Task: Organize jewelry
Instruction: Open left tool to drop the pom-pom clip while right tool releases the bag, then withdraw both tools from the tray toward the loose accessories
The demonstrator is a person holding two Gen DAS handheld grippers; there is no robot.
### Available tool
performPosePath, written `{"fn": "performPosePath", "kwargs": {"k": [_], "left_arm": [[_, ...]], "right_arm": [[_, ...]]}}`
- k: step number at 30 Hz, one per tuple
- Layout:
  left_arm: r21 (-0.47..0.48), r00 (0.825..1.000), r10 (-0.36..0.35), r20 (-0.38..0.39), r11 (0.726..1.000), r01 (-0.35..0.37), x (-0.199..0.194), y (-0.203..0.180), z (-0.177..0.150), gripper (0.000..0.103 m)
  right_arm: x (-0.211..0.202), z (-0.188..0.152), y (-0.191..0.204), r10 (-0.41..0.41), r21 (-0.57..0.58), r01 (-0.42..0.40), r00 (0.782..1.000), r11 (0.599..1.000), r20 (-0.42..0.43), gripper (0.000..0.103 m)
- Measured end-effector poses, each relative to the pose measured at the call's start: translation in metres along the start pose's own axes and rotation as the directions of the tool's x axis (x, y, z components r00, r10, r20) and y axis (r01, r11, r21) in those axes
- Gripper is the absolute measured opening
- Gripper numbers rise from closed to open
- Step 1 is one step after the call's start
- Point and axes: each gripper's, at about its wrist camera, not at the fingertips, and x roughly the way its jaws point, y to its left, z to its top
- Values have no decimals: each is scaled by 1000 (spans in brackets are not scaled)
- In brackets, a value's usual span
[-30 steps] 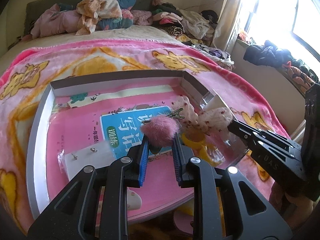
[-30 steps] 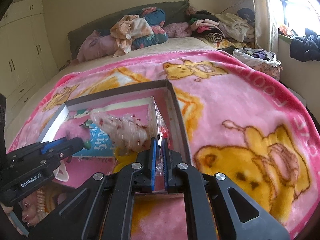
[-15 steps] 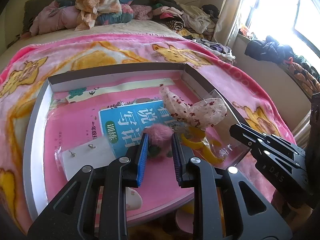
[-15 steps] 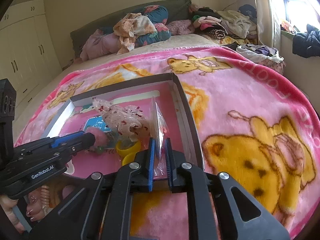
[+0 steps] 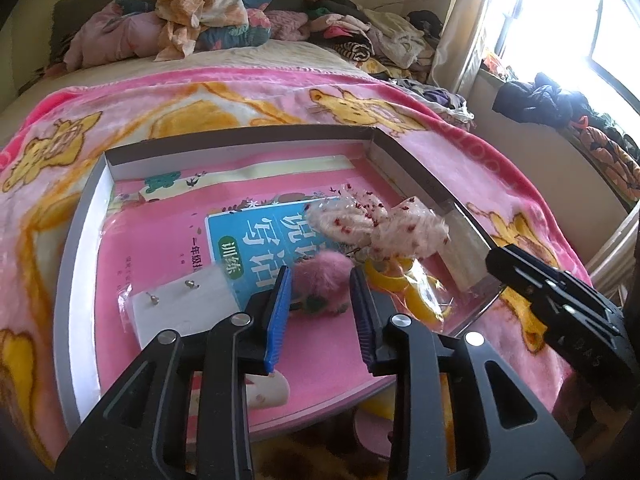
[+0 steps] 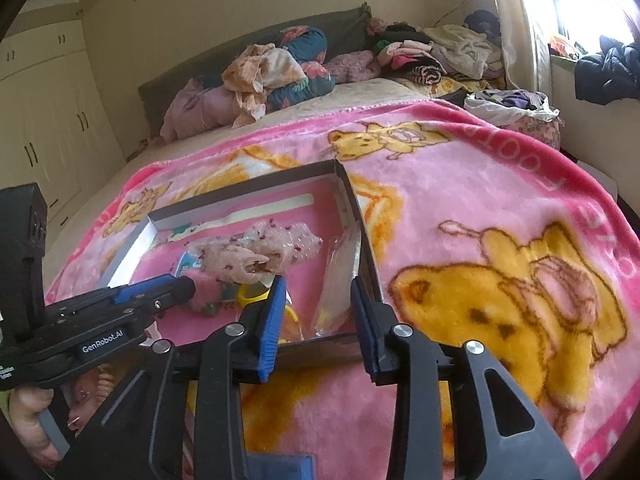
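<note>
- Left wrist view: the left tool (image 5: 320, 284) has its fingers spread apart over the shallow box (image 5: 86, 216), with the pink fluffy pom-pom clip (image 5: 322, 274) lying loose between the blue pads — touching neither pad that I can see.
- The pom-pom clip rests on a pink book cover with a blue label (image 5: 256, 240) that lines the box floor.
- Just right of the clip sit a yellow ring-shaped piece (image 5: 390, 278) inside clear wrapping and a pale floral fabric bow (image 5: 376, 226), propped above it.
- To the left, a white card with two stud earrings (image 5: 180, 300) lies flat in a clear sleeve.
- The right tool (image 5: 560, 304) shows at the right edge, near the box's right wall.
- Right wrist view: the right tool (image 6: 318, 312) is also spread apart, gripping nothing; a clear plastic bag (image 6: 340, 276) leans against the box's right wall (image 6: 360, 232), in line with the gap between the pads.
- The left tool (image 6: 160, 296) reaches in from the left, its tip at the pink pom-pom clip (image 6: 206, 292); the floral bow (image 6: 256, 252) sits behind it.
- The box rests on a pink bear-print blanket (image 6: 500, 280) on the bed.
</note>
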Motion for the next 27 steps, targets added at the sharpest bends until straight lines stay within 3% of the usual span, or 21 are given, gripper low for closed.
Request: {"fn": "performPosePath", "kwargs": {"k": [3, 8, 9, 10, 16, 19, 23, 27], "left_arm": [[-8, 1000, 4, 7, 1000, -4, -5, 1, -2, 33], [-17, 1000, 10, 30, 1000, -9, -14, 2, -3, 40], [-20, 999, 12, 36, 1000, -11, -17, 3, -3, 51], [-21, 999, 13, 42, 1000, -12, -19, 3, -3, 55], [-21, 997, 12, 75, 1000, -11, -34, 3, -5, 67], [-30, 996, 3, 92, 1000, 0, -41, 3, -6, 84], [-36, 993, -6, 115, 999, 10, -51, 3, -7, 91], [-39, 991, -8, 133, 999, 13, -61, 3, -10, 91]], "right_arm": [[-7, -1, 0, 4, 5, -4, 1000, 1000, 15, 44], [-17, -3, 1, 3, 3, -3, 999, 1000, 32, 55], [-18, -4, 1, 4, 3, -4, 999, 1000, 36, 58], [-20, -4, 1, 4, 3, -4, 999, 1000, 38, 59], [-30, -5, 0, -1, 9, 0, 998, 1000, 57, 66], [-35, -6, 0, -5, 10, 4, 998, 1000, 64, 68], [-44, -8, 0, -8, 6, 8, 997, 1000, 76, 72], [-52, -9, 0, -8, 3, 8, 996, 1000, 89, 76]]}}
